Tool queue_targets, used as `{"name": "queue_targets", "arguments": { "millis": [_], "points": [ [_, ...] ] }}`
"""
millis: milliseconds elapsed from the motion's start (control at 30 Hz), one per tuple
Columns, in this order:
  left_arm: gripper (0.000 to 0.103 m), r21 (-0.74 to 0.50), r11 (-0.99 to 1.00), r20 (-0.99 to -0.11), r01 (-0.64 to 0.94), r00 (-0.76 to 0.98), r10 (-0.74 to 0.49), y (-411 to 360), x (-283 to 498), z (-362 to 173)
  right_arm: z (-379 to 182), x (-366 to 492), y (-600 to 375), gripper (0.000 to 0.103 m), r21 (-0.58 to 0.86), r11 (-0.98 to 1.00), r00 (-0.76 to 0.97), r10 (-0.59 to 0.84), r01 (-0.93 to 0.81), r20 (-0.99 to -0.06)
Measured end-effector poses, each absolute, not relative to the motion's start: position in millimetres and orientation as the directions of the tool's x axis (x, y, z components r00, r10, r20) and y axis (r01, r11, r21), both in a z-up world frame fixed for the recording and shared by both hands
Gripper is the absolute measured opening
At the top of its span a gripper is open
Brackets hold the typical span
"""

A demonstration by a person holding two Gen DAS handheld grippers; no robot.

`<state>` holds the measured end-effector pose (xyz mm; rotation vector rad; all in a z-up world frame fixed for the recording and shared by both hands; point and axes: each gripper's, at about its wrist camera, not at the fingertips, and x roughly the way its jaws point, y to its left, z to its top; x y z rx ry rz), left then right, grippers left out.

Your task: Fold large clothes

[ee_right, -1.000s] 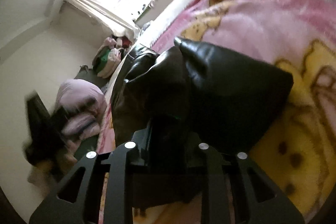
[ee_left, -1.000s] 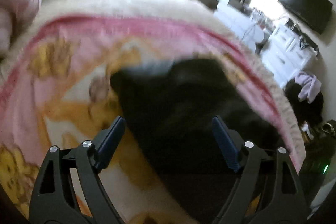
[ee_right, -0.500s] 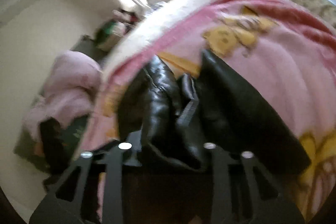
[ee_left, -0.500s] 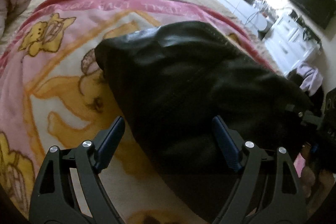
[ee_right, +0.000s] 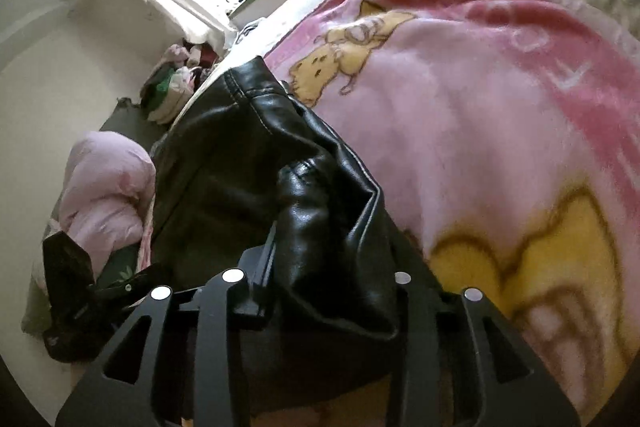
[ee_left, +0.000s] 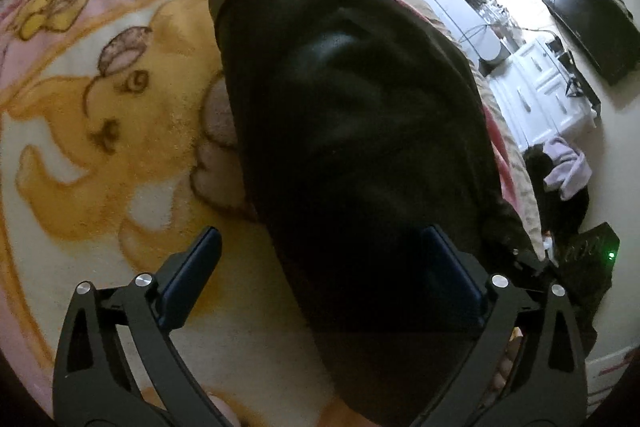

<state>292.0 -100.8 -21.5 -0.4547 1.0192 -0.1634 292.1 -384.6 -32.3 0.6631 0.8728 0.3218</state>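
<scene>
The black leather jacket (ee_left: 352, 131) lies on the bed, spread over a pink cartoon-bear blanket (ee_left: 120, 131), most likely because the wide soft surface gives room to lay a large garment out flat and fold it.

The left gripper (ee_left: 320, 267) hangs over the jacket's near edge. Its jaws have just been opening and stand wide apart, with the leather under them but not pinched, ready to take a fresh hold.

The right gripper (ee_right: 332, 267) has a bunched fold of the jacket (ee_right: 320, 211) between its jaws. They have just been opening, and I cannot tell whether they are pressing on it.

The jacket is glossy, heavily creased and stitched along its seams. It is humped, not flat, so the fold looks unfinished.
</scene>
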Motion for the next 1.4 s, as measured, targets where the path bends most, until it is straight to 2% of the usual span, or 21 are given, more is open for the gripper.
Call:
{"name": "queue_targets", "arguments": {
  "millis": [33, 133, 167, 200, 300, 333, 367, 500, 567, 867, 1000, 1067, 1200, 1233, 1267, 1400],
  "points": [
    [0.095, -0.443, 0.893, -0.783, -0.077, 0.518, -0.344, -100.0, 292.6, -21.8, -29.9, 290.3, -385.9, 0.041, 0.646, 0.763, 0.615, 0.509, 0.002, -0.603],
    [0.095, -0.49, 0.866, -0.77, -0.102, 0.515, -0.375, -92.1, 289.9, -24.3, -18.4, 281.6, -388.6, 0.071, 0.602, 0.799, 0.634, 0.466, -0.001, -0.617],
    [0.095, -0.503, 0.856, -0.766, -0.12, 0.52, -0.377, -88.0, 287.1, -24.3, -11.8, 276.9, -391.0, 0.084, 0.559, 0.829, 0.649, 0.419, 0.012, -0.635],
    [0.095, -0.51, 0.851, -0.763, -0.128, 0.524, -0.378, -84.9, 285.9, -25.0, -9.4, 275.4, -392.8, 0.088, 0.534, 0.845, 0.654, 0.399, 0.009, -0.642],
    [0.095, -0.54, 0.83, -0.753, -0.139, 0.52, -0.403, -80.4, 284.1, -29.7, -24.1, 280.9, -395.7, 0.085, 0.557, 0.83, 0.611, 0.441, 0.001, -0.658],
    [0.095, -0.542, 0.828, -0.753, -0.139, 0.518, -0.406, -78.8, 284.1, -31.8, -31.7, 282.3, -397.4, 0.081, 0.58, 0.815, 0.588, 0.467, 0.004, -0.66],
    [0.095, -0.543, 0.828, -0.753, -0.14, 0.516, -0.407, -78.5, 284.4, -32.6, -39.9, 285.7, -398.1, 0.07, 0.626, 0.78, 0.561, 0.517, 0.001, -0.646],
    [0.095, -0.534, 0.835, -0.757, -0.132, 0.513, -0.404, -81.6, 286.6, -30.0, -53.1, 285.4, -400.2, 0.058, 0.708, 0.706, 0.526, 0.595, 0.019, -0.608],
    [0.095, -0.521, 0.844, -0.763, -0.124, 0.51, -0.397, -81.1, 291.1, -26.6, -56.1, 276.9, -397.9, 0.056, 0.75, 0.66, 0.525, 0.623, 0.045, -0.58],
    [0.095, -0.341, 0.939, -0.821, -0.053, 0.504, -0.27, -69.3, 310.8, -8.8, -37.2, 233.3, -322.6, 0.059, 0.69, 0.723, 0.53, 0.575, 0.027, -0.624],
    [0.095, -0.303, 0.953, -0.819, -0.004, 0.512, -0.259, -74.8, 303.8, -2.8, -20.8, 230.0, -331.7, 0.083, 0.638, 0.77, 0.541, 0.523, 0.032, -0.659],
    [0.095, -0.28, 0.96, -0.815, 0.01, 0.526, -0.243, -75.3, 298.4, 1.2, -6.4, 228.1, -338.0, 0.088, 0.595, 0.803, 0.583, 0.472, 0.025, -0.661],
    [0.095, -0.226, 0.974, -0.812, 0.031, 0.547, -0.206, -76.1, 290.5, 5.3, 36.0, 231.6, -346.6, 0.086, 0.46, 0.888, 0.714, 0.335, -0.02, -0.615],
    [0.095, -0.216, 0.976, -0.812, 0.032, 0.55, -0.198, -77.2, 289.5, 5.1, 44.6, 237.2, -343.9, 0.082, 0.438, 0.897, 0.728, 0.333, -0.05, -0.6],
    [0.095, -0.21, 0.977, -0.811, 0.033, 0.552, -0.193, -78.7, 287.8, 4.4, 55.0, 246.6, -335.9, 0.075, 0.401, 0.912, 0.734, 0.334, -0.093, -0.591],
    [0.095, -0.176, 0.984, -0.809, 0.039, 0.564, -0.167, -82.3, 284.0, 2.8, 75.3, 292.2, -297.9, 0.072, 0.259, 0.946, 0.732, 0.315, -0.193, -0.604]
  ]
}}
